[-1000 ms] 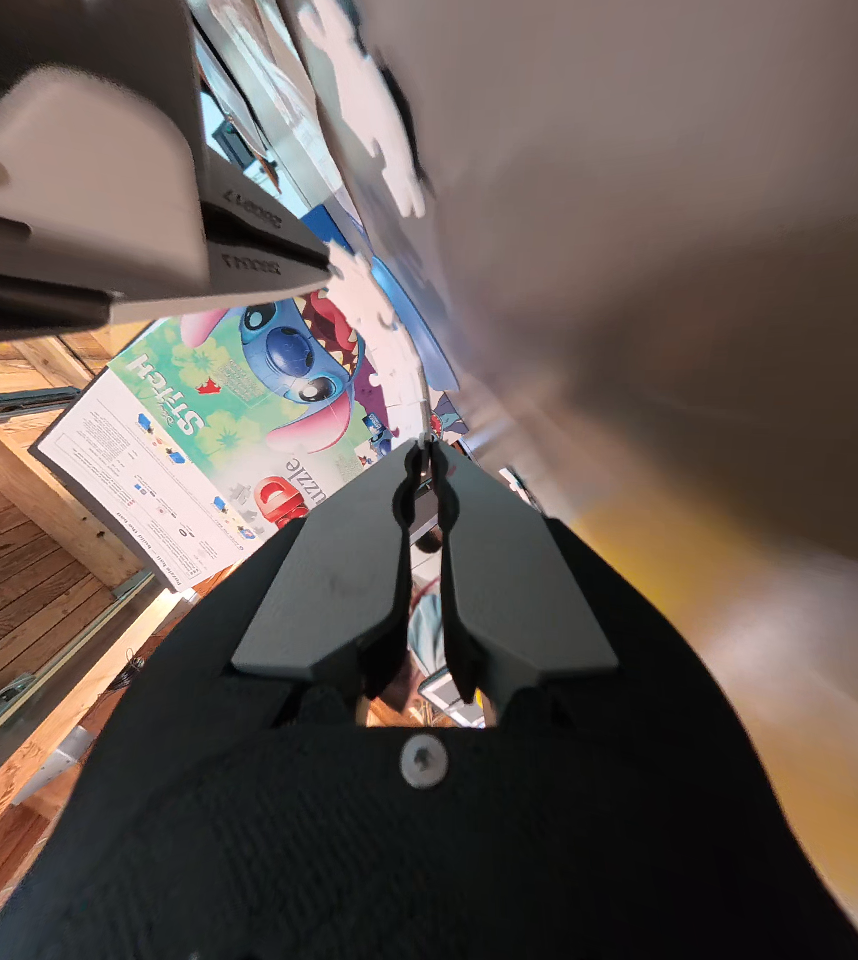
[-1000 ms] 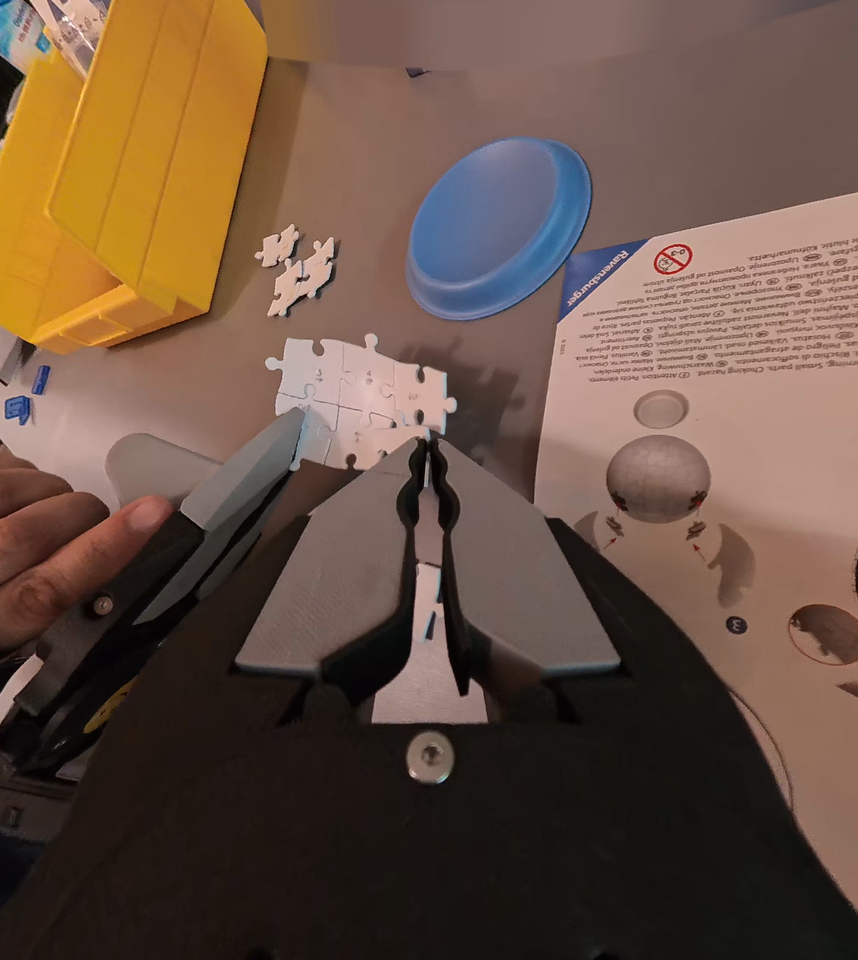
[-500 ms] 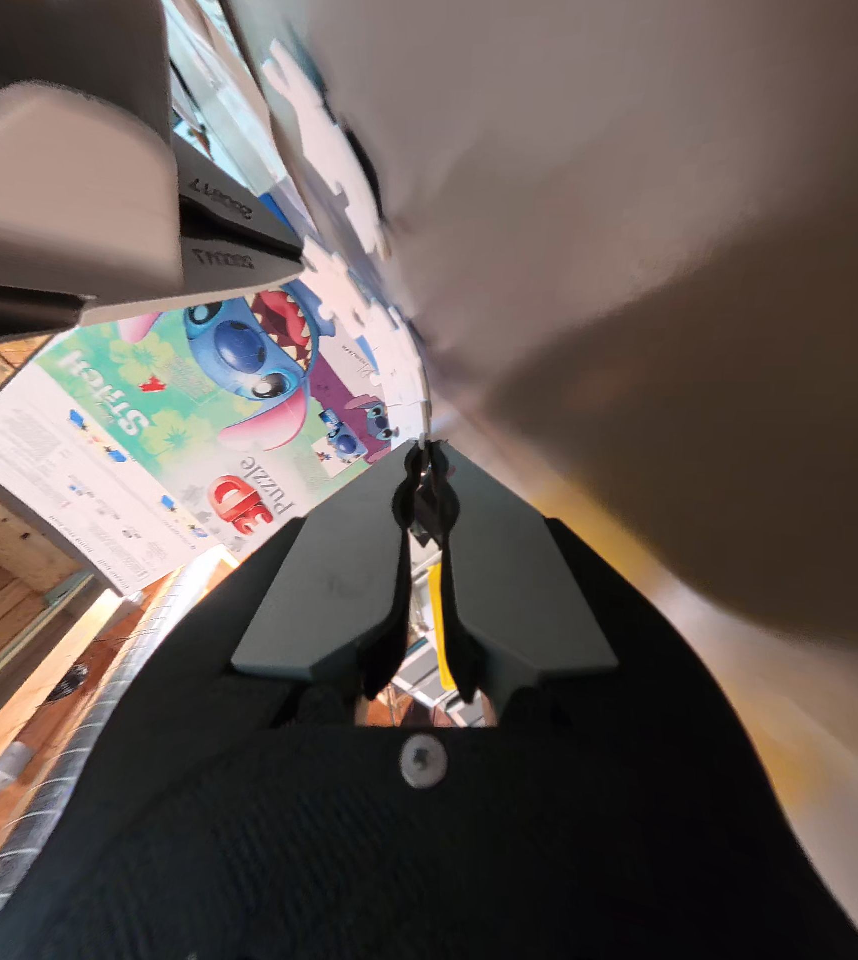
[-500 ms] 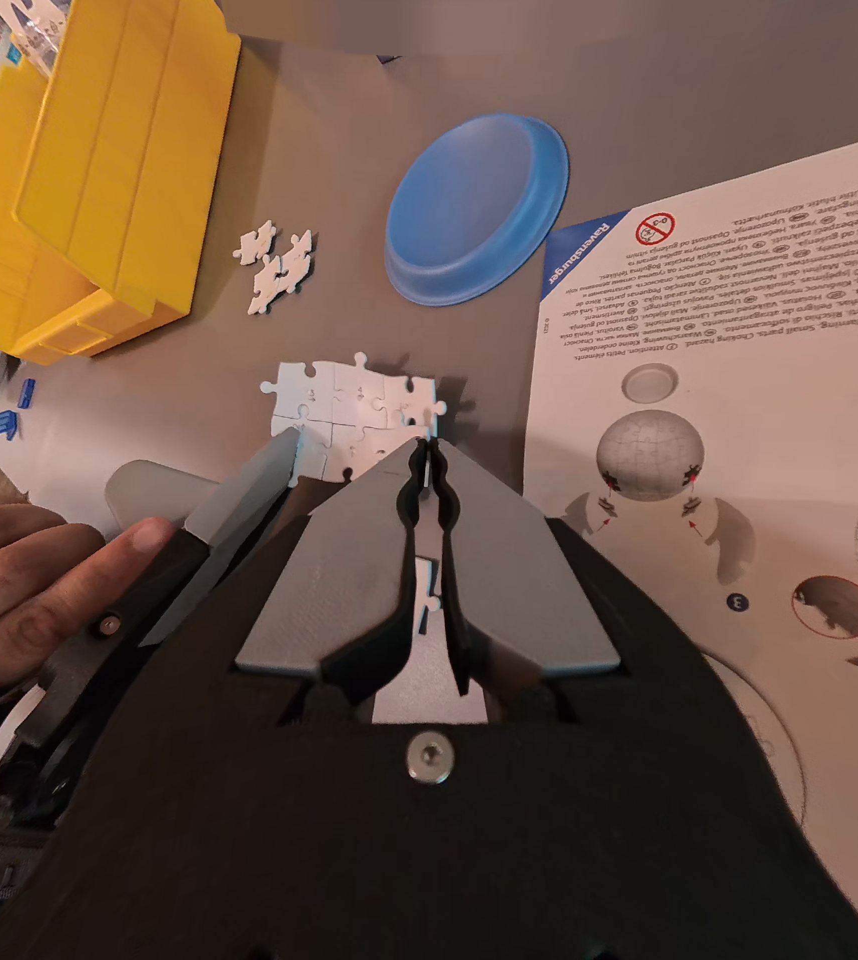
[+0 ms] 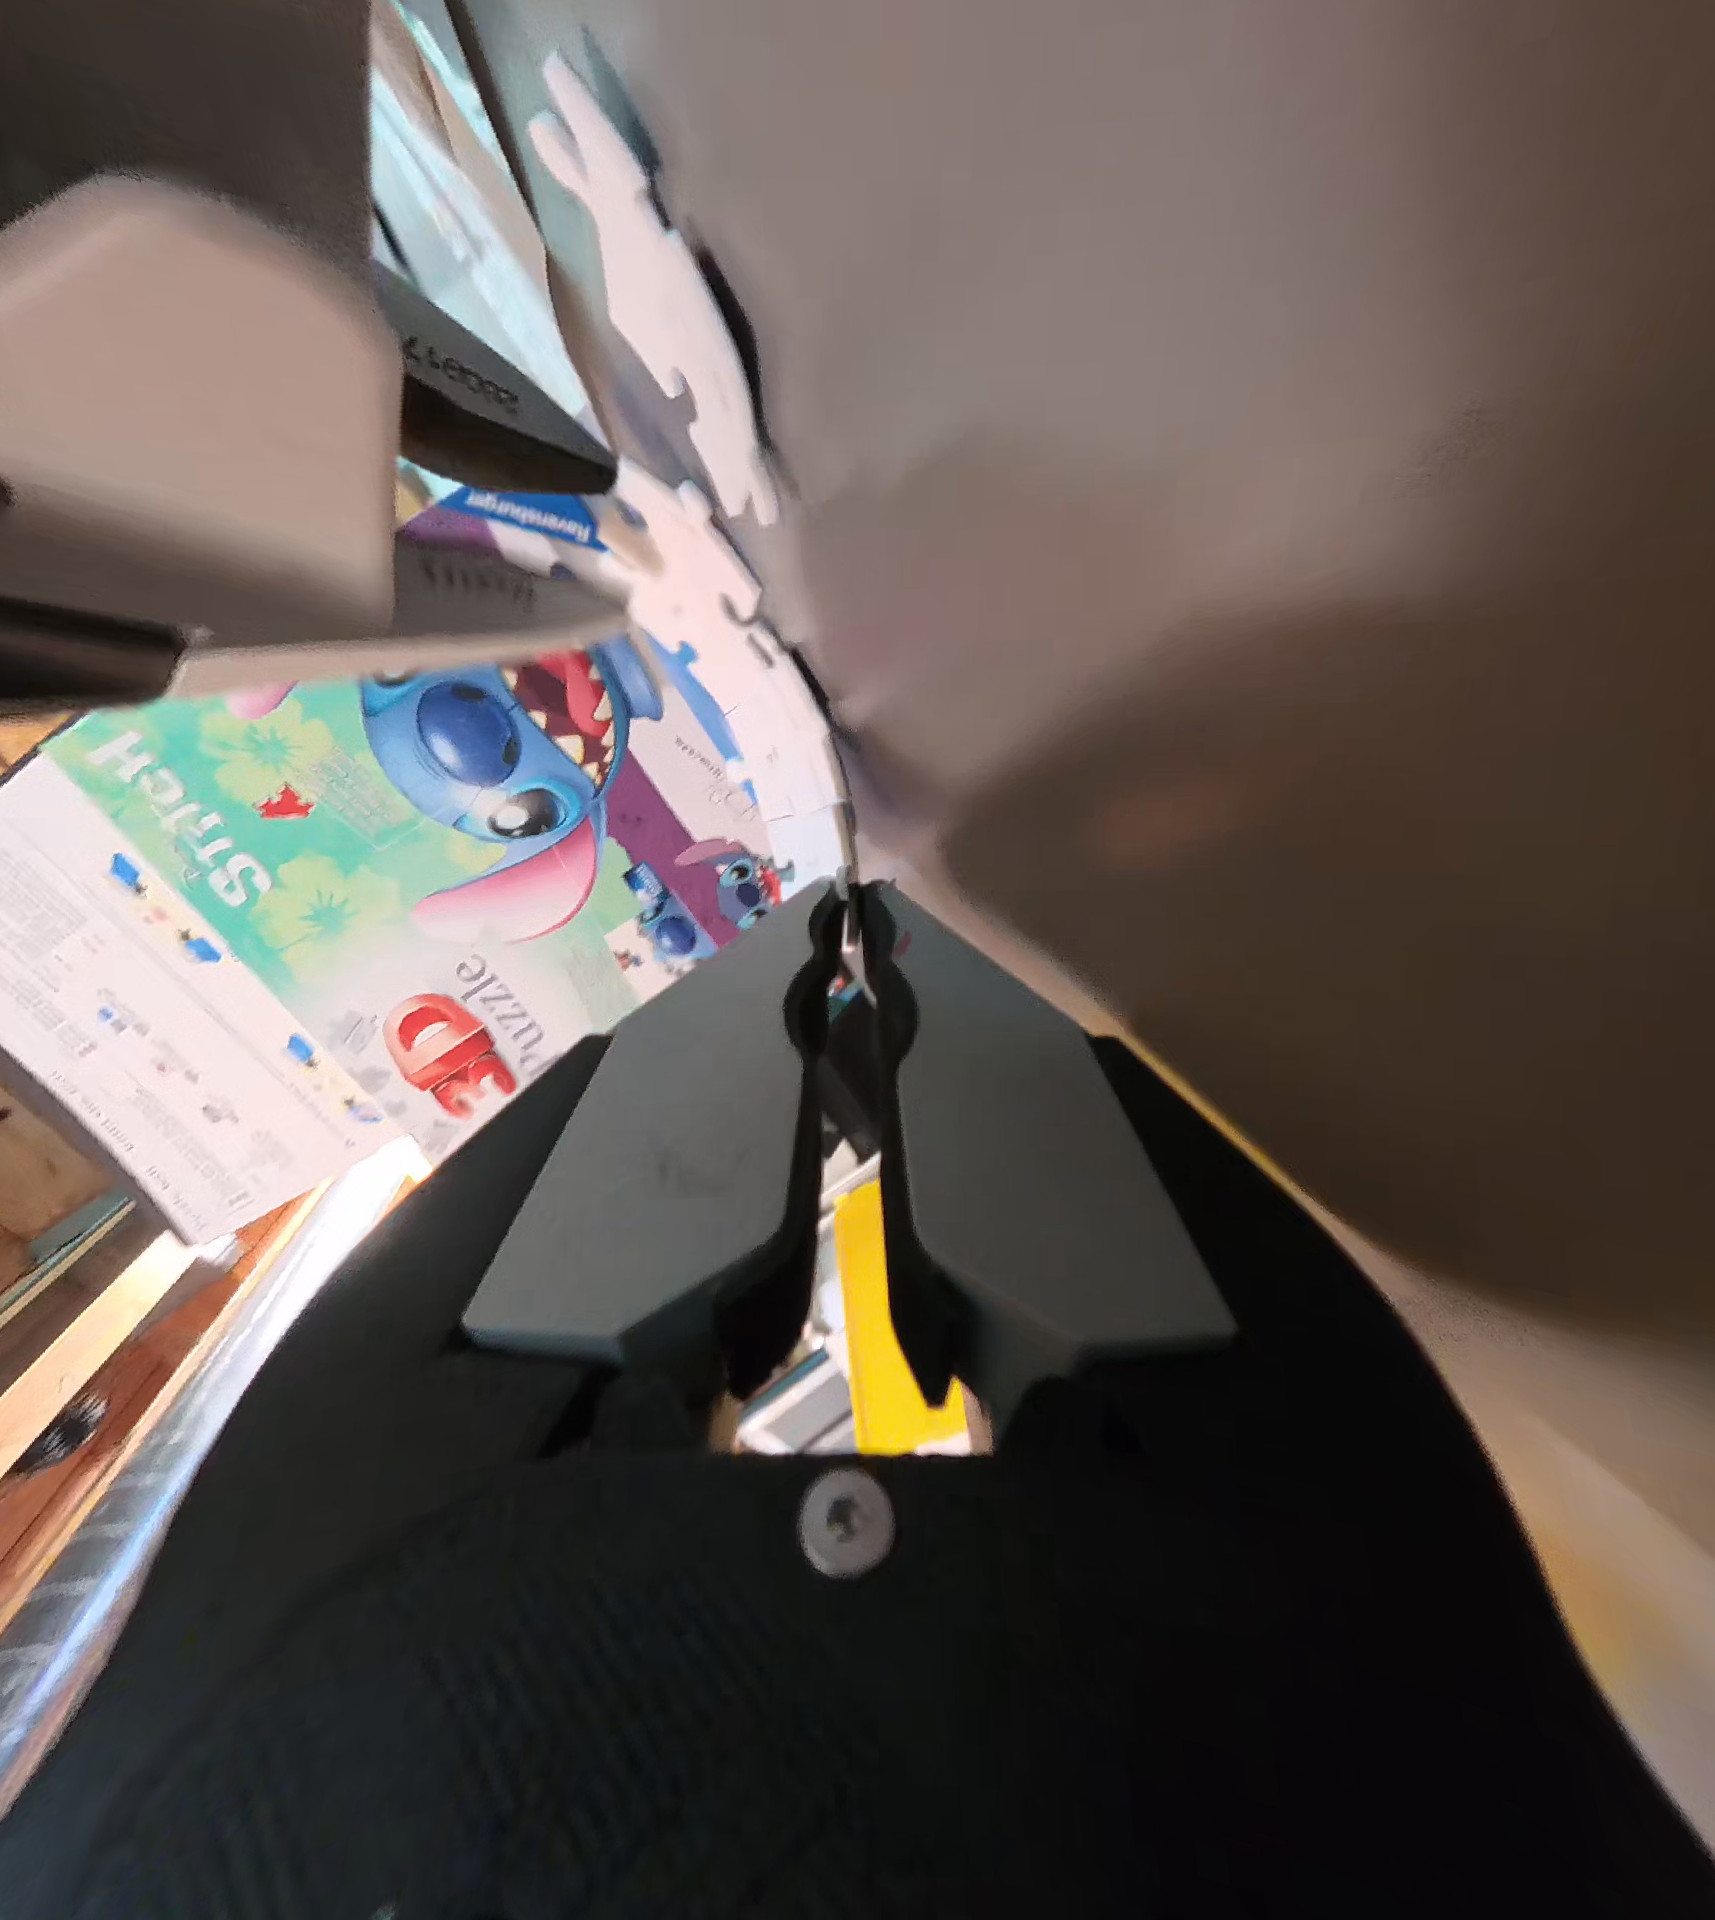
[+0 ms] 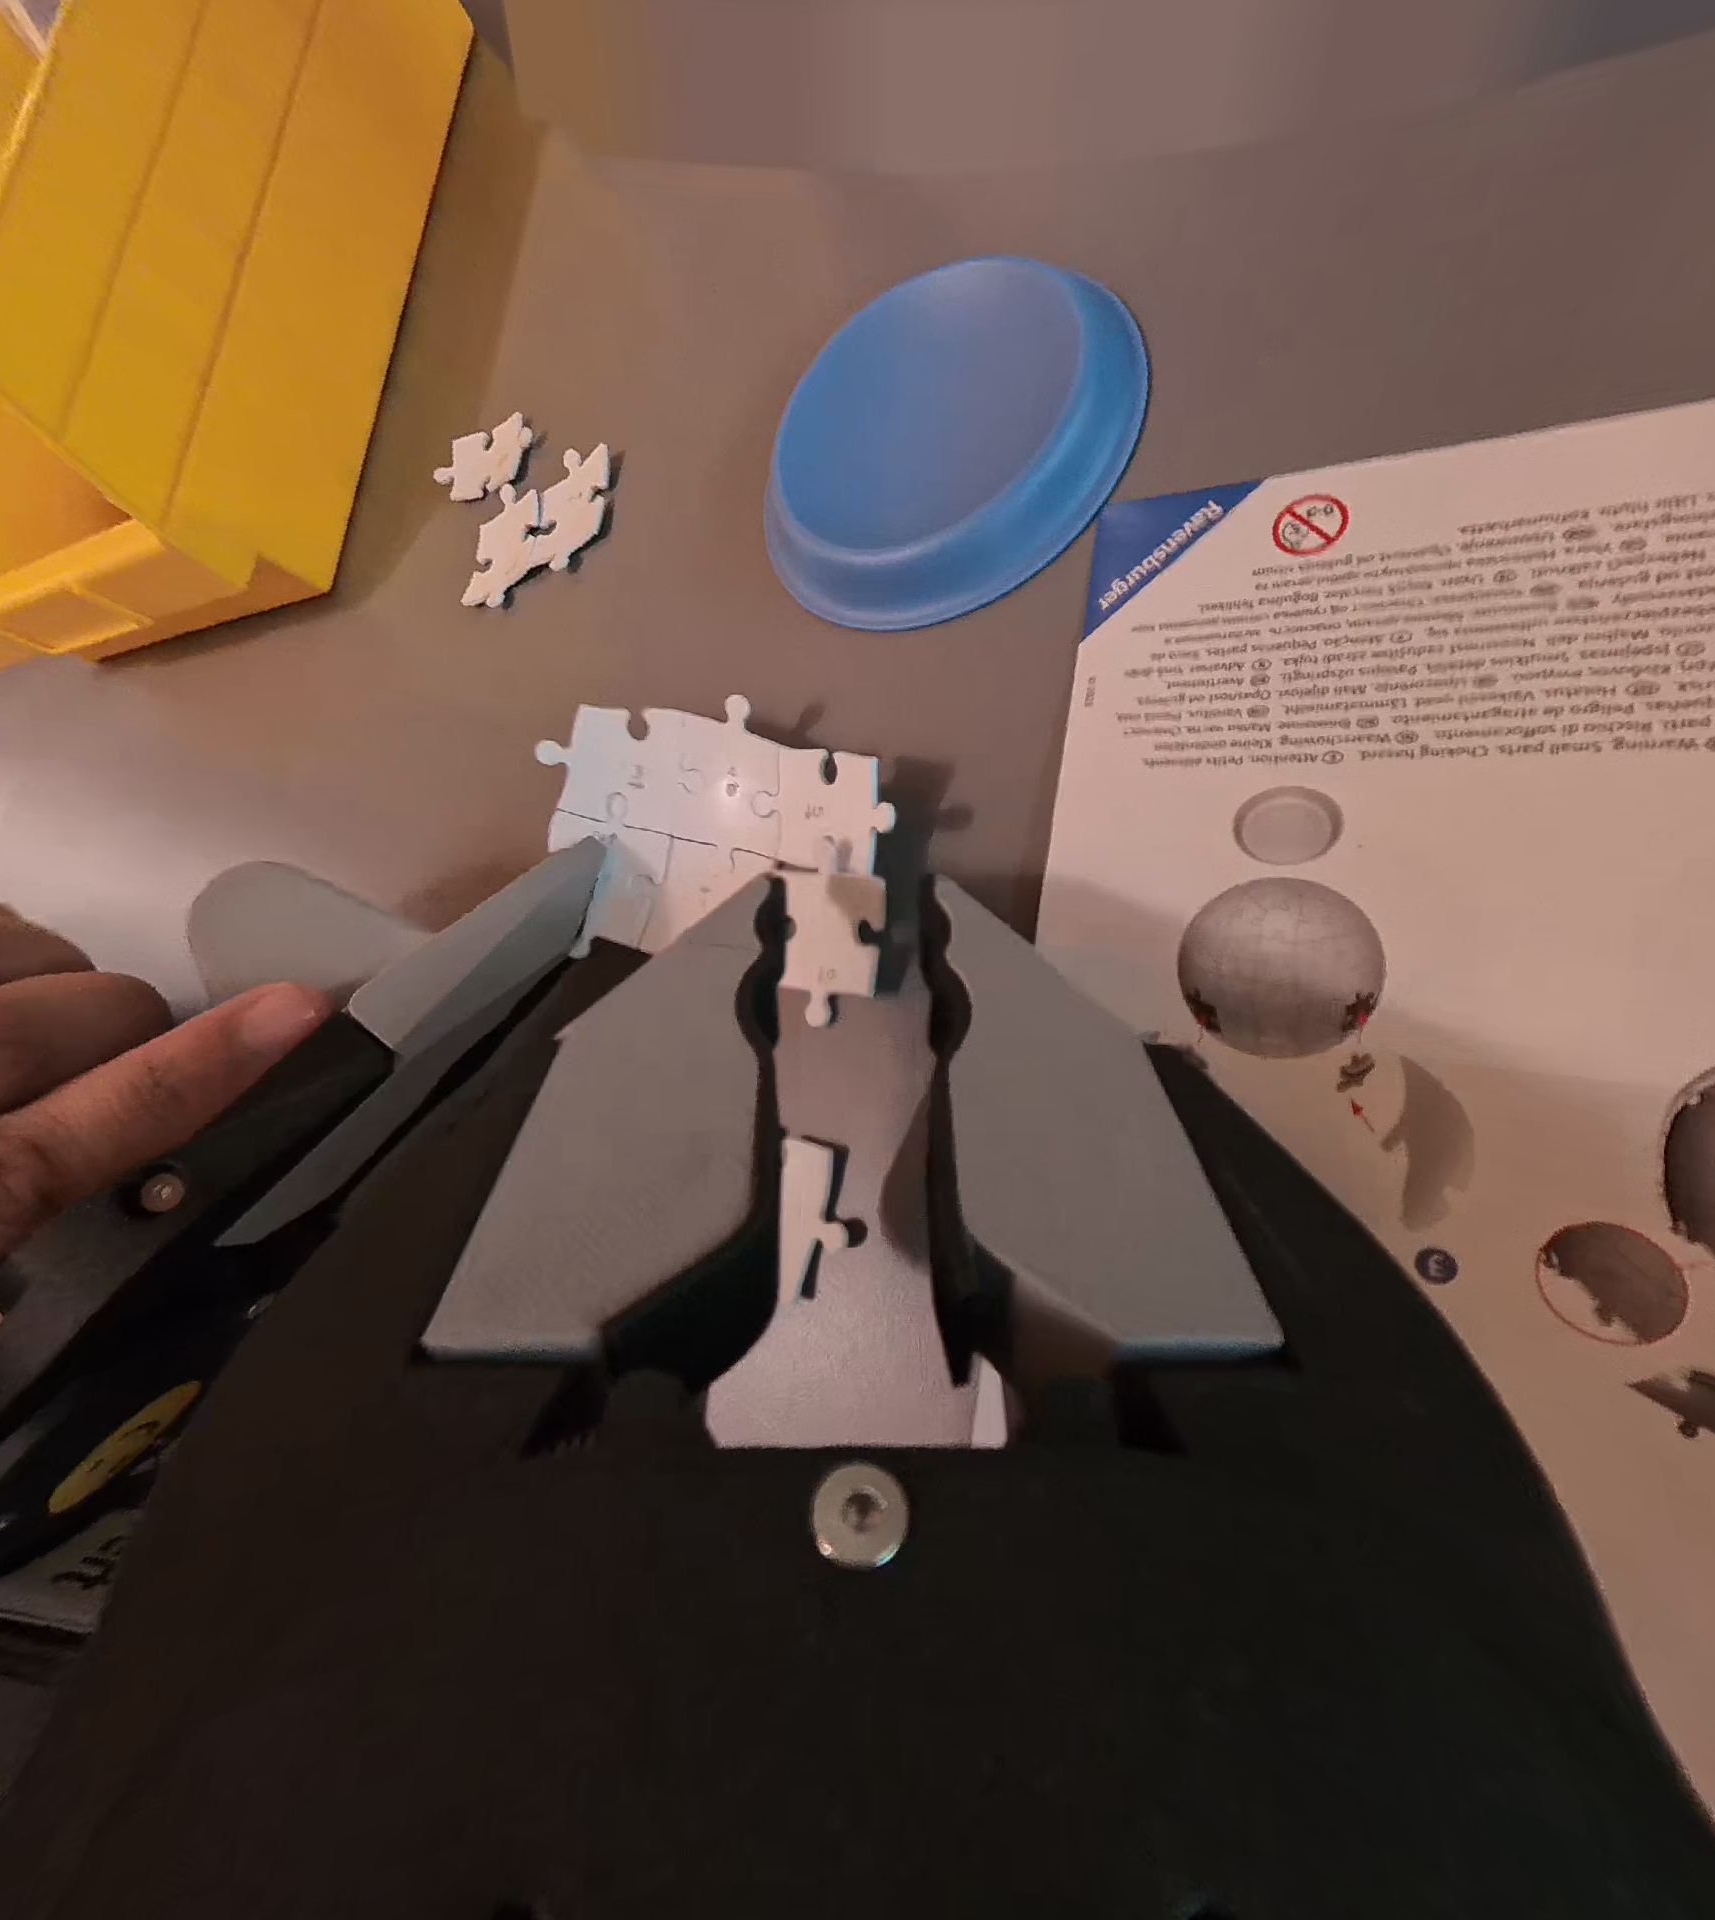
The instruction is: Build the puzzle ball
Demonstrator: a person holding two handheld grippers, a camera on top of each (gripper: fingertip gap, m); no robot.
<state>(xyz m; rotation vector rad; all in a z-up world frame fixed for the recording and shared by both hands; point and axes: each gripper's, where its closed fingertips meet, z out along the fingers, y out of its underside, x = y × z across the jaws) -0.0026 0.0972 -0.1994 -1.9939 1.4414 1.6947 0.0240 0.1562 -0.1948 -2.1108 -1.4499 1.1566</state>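
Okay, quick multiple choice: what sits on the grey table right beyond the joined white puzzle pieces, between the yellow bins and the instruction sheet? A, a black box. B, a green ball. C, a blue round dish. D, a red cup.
C: a blue round dish lies on the table past the joined puzzle pieces, between the yellow bins and the instruction sheet.

Dim warm light, heavy motion blur, wide-angle bending at edges.

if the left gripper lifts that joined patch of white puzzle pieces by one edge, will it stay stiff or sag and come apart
The joined patch is thin and curved, held only by interlocking tabs, so it probably flexes and may separate at a seam. It looks light, so the left gripper, pinching one edge, likely carries it. The newest piece at its corner seems likeliest to drop.
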